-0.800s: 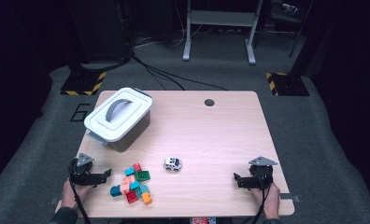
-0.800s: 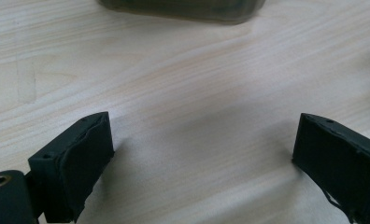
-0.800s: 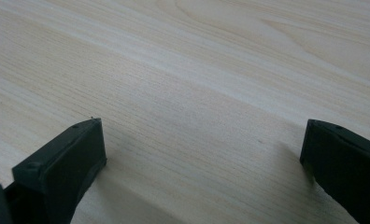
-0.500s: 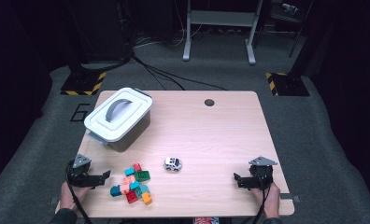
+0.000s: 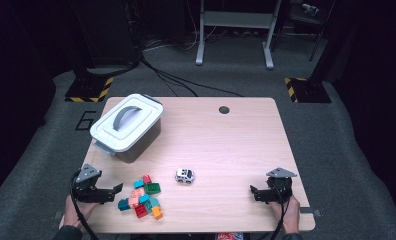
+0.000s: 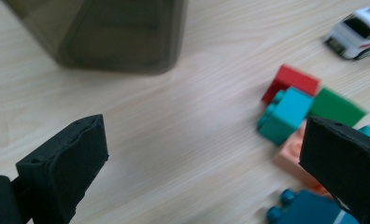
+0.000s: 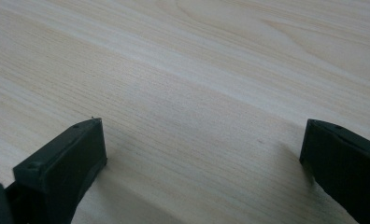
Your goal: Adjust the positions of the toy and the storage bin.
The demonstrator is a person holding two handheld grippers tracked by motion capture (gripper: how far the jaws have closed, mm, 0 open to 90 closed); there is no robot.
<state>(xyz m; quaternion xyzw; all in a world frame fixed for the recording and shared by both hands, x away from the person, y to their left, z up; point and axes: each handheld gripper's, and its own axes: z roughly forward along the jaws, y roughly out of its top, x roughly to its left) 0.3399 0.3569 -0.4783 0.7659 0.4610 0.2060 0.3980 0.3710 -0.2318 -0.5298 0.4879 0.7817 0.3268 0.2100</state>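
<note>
Approach step: left gripper (image 5: pixel 117 189) hovered beside bricks (image 5: pixel 142 198), fingers spread, empty; right gripper (image 5: pixel 255 192) likewise. Next probably needed closing on one brick.

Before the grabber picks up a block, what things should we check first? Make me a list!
1. Left gripper open: ok, its jaws stand wide apart in the left gripper view.
2. Left gripper empty: ok, nothing sits between its jaws.
3. Blocks within reach: ok, the pile lies just ahead of that gripper.
4. One block free to grab alone: not ok, they lie bunched, touching each other.
5. Box lid off for dropping blocks in: not ok, the lid is on.
6. Toy car out of the way: ok, it stands apart from the pile.
7. Right gripper clear: ok, open over bare table.
</note>
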